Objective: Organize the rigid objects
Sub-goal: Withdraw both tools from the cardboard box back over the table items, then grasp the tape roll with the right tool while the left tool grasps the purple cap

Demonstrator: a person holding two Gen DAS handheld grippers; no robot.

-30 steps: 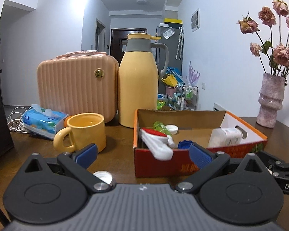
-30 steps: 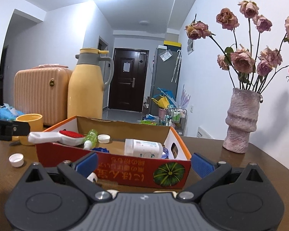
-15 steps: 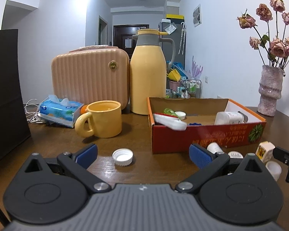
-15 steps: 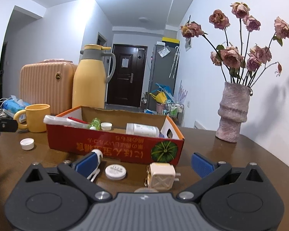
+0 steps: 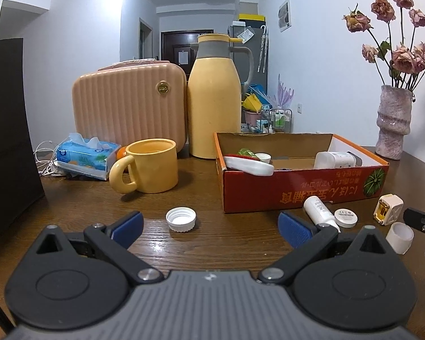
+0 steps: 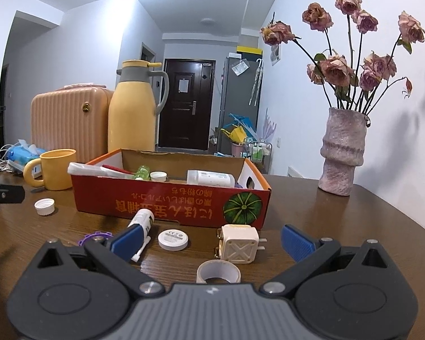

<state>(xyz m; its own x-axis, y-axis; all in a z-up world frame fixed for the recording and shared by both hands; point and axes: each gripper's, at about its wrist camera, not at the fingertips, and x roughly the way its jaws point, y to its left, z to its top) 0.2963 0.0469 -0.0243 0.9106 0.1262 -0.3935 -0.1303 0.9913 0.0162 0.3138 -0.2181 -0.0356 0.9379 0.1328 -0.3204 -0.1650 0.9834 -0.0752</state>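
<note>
Before the red box (image 6: 170,206), cream ribbed plug (image 6: 238,243), white cap (image 5: 181,219); left tool (image 5: 209,223), right tool (image 6: 212,240) both spread apart, holding nothing

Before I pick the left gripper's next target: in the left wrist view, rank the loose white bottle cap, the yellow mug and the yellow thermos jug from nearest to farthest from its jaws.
1. White bottle cap: on the table just ahead of the open left gripper, slightly left of centre.
2. Yellow mug: farther back, to the left.
3. Yellow thermos jug: farthest, behind the red box's left corner.
</note>
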